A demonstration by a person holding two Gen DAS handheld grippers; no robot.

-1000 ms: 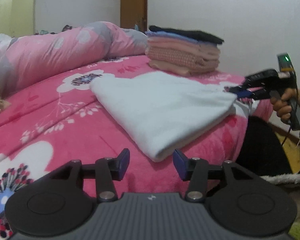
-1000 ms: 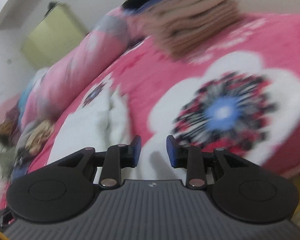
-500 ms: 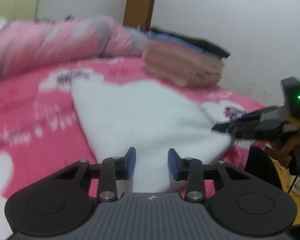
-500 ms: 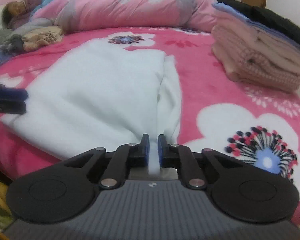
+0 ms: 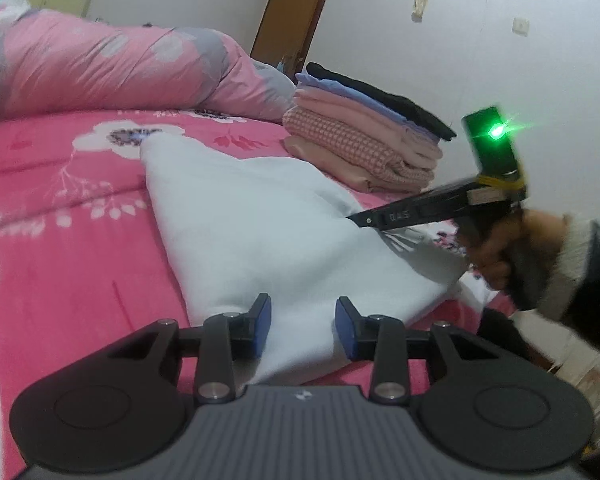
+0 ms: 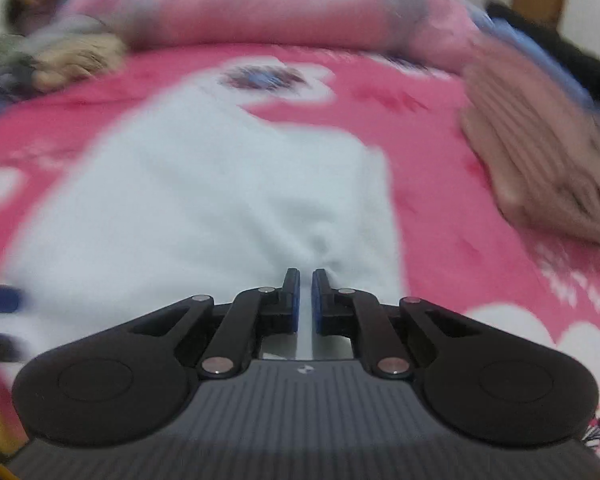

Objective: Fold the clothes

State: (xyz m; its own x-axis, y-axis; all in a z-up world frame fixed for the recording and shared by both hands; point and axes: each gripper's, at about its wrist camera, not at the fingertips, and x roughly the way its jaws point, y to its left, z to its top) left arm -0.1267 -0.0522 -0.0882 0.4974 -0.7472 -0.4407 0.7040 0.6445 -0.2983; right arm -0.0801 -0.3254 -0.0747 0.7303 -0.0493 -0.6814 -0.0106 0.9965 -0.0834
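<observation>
The white garment [image 5: 268, 232] lies partly folded on the pink bedspread [image 5: 60, 208], near the stack [image 5: 364, 136] of folded clothes. The right gripper [image 6: 306, 296] is clenched on a pinch of its near edge. The left gripper [image 5: 302, 326] straddles the opposite corner, pads apparently not pressing; the cloth hides the contact.

Risks:
- A one-sided lift will skew the fold.
- A thin pinch may slip.

Soft matt white cloth garment [image 5: 260, 216] on floral quilted bedspread [image 5: 60, 208].
</observation>
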